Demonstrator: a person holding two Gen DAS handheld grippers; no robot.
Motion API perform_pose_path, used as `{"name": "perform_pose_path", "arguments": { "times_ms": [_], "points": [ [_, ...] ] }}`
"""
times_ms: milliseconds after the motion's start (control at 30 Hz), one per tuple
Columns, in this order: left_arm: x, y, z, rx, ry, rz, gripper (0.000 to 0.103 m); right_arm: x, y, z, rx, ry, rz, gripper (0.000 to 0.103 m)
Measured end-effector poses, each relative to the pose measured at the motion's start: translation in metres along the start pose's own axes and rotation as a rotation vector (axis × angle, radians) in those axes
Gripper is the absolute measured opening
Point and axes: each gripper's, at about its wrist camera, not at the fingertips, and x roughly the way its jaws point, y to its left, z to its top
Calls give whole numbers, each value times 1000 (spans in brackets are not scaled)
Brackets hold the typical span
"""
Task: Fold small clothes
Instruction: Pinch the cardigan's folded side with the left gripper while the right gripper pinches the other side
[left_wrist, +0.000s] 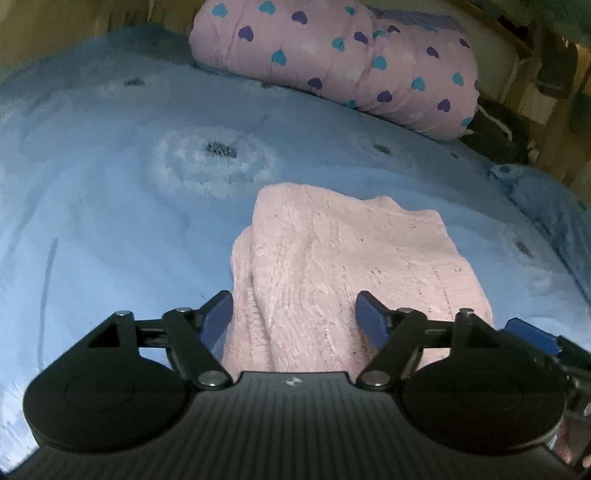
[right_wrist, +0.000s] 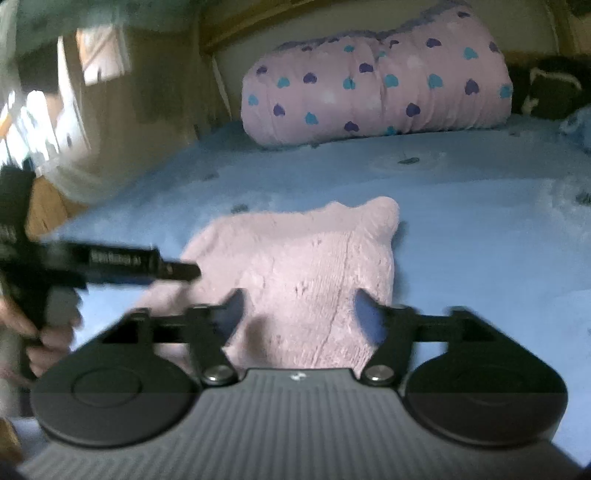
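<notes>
The fuzzy pale-pink knitted garment lay folded on the light-blue plush bedspread, right in front of both your tools. Your left gripper was spread wide above its near edge, gripping nothing. Your right gripper was likewise spread over the near part of the cloth, empty, though that view was blurred. Farther back, a pink pillow with blue and purple hearts rested at the far edge of the bed.
</notes>
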Motion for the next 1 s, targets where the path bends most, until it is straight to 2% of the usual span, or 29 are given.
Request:
{"name": "perform_pose_path", "arguments": {
  "times_ms": [233, 400, 567, 700, 800, 1000],
  "points": [
    [6, 5, -1, -37, 39, -24, 86, 12, -28, 10, 136, 50, -25, 76],
    [10, 7, -1, -46, 50, -25, 89, 34, -45, 8, 251, 139, 21, 76],
    [22, 17, -5, -117, 70, -73, 92, 60, -56, -2, 358, 207, 84, 82],
    [31, 29, -8, -212, 94, -138, 92, 67, -55, -3, 332, 209, 116, 88],
    [32, 28, -8, -209, 93, -151, 92, 70, -55, 0, 329, 231, 144, 98],
    [34, 22, -10, -186, 95, -168, 92, 82, -47, 7, 326, 241, 146, 99]
  ]
}}
